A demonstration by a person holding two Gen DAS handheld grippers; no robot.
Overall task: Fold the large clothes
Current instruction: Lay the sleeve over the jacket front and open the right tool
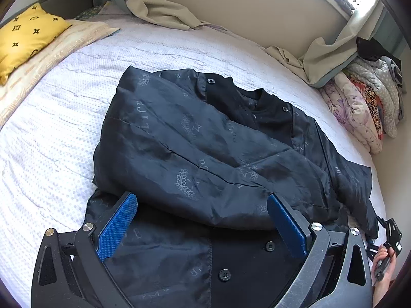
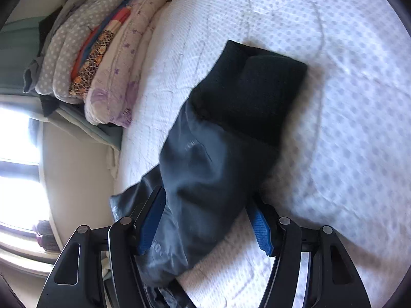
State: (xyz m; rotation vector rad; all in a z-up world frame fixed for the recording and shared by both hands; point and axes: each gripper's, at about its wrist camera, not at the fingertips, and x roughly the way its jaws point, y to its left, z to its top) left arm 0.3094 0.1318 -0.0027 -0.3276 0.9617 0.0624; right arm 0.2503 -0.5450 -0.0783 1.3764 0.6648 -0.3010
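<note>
On the white dotted bed lies a dark shiny jacket with black buttons, half folded. Left tool hovers wide apart above it. Right tool stands wide around its sleeve.

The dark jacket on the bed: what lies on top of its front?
One sleeve is folded across the dark jacket, hiding most of the front. The collar and two buttons near the hem show. Whatever lies beneath the jacket on the white bedspread is hidden.
</note>
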